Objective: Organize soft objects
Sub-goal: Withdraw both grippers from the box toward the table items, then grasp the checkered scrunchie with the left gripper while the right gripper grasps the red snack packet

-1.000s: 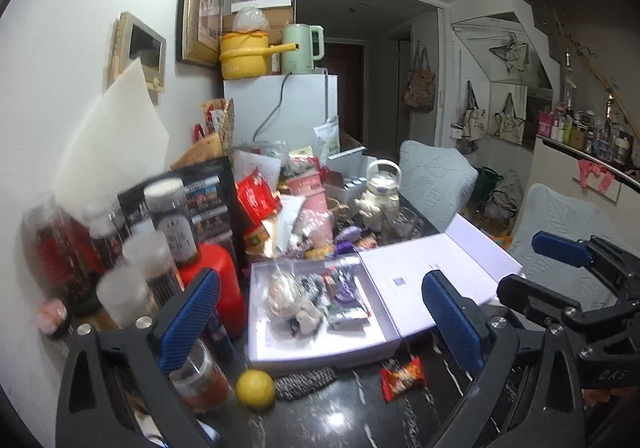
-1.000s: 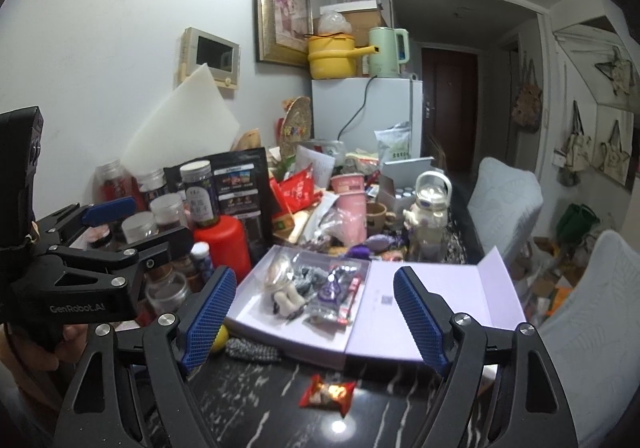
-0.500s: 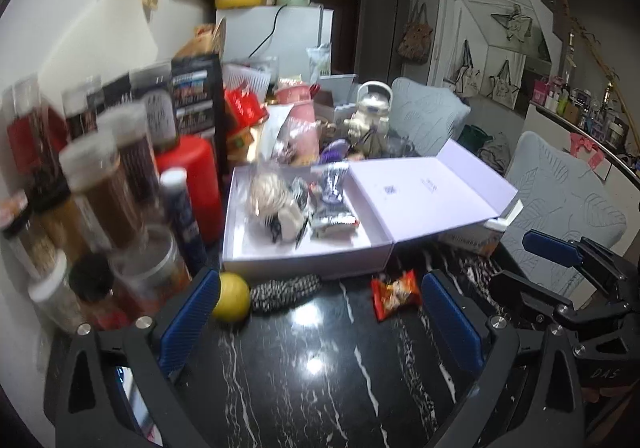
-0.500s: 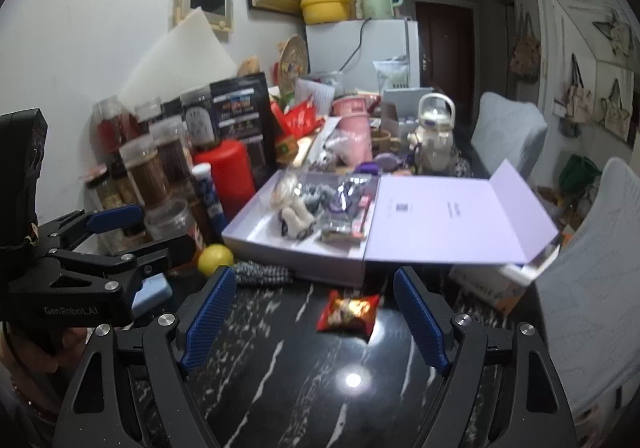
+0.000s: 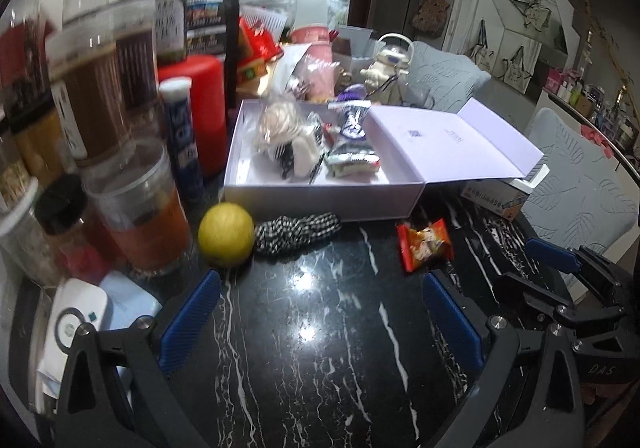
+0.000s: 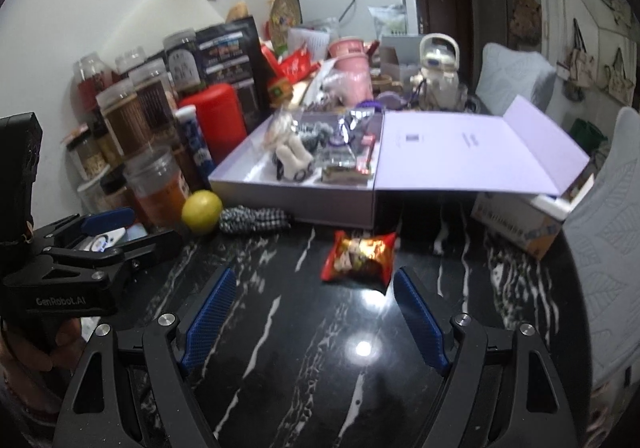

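An open lilac box (image 5: 320, 196) (image 6: 292, 204) holds several soft items and packets. A black-and-white checked fabric piece (image 5: 296, 230) (image 6: 254, 218) lies on the black marble table in front of the box, beside a yellow lemon (image 5: 226, 230) (image 6: 202, 211). A red snack packet (image 5: 425, 244) (image 6: 360, 262) lies to the right of it. My left gripper (image 5: 320, 316) is open and empty, above the table short of the fabric. My right gripper (image 6: 312, 314) is open and empty, just short of the snack packet.
Jars and bottles (image 5: 100, 88) (image 6: 132, 116) crowd the left side, with a red canister (image 5: 200, 104) behind. A white device (image 5: 72, 324) lies at the front left. A small carton (image 6: 516, 224) sits under the box lid. Upholstered chairs (image 5: 580, 184) stand to the right.
Both grippers have tilted down and moved closer to the table. The fabric piece, lemon and snack packet now sit nearer to the fingers. Nothing was picked up.
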Demonstrator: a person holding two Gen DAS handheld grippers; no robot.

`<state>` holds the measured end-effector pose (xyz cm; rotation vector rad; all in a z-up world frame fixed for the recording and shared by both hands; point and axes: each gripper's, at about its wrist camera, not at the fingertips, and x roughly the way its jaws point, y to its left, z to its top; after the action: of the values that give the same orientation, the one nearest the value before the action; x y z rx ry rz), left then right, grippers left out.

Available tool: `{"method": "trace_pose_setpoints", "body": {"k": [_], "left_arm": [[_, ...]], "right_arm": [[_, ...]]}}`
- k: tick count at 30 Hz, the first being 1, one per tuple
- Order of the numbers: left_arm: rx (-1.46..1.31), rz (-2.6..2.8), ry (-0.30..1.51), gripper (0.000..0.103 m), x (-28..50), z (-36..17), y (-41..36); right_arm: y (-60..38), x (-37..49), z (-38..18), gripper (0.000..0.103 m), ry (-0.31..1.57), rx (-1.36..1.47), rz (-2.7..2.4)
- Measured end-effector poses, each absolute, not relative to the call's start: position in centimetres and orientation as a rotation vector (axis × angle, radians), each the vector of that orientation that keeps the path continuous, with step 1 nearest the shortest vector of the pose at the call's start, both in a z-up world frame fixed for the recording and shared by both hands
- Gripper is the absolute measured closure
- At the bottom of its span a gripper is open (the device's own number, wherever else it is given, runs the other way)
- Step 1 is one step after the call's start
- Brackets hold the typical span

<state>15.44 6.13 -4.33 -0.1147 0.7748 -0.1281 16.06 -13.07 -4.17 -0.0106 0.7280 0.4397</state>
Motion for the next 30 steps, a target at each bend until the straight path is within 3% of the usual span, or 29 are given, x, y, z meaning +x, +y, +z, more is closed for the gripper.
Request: {"method": "trace_pose_setpoints", "body": {"k": [19,22,25,30], "left_arm": [[-0.046,-0.185,0.815,0.001,22.7,-8.0,5.5],[0.015,-0.207,0.806,0.004,24.0,-8.2,4.4],[0.055,-0.218,0.838,0.016,25.5,-8.8,3.8],[0.068,-0.233,0.893,0.016,27.2,-10.0,3.1]], "right_arm": [[-12.7,22.5,-8.6,0.026,0.834,-0.024,0.408],[-13.1,23.1,-8.8,0.026,0.842,-0.021,0.401],[-13.5,23.5,-9.0,0.026,0.85,-0.014,0.394],[-14.2,24.0,-9.4,0.026,0.864,0.005,0.386]]}}
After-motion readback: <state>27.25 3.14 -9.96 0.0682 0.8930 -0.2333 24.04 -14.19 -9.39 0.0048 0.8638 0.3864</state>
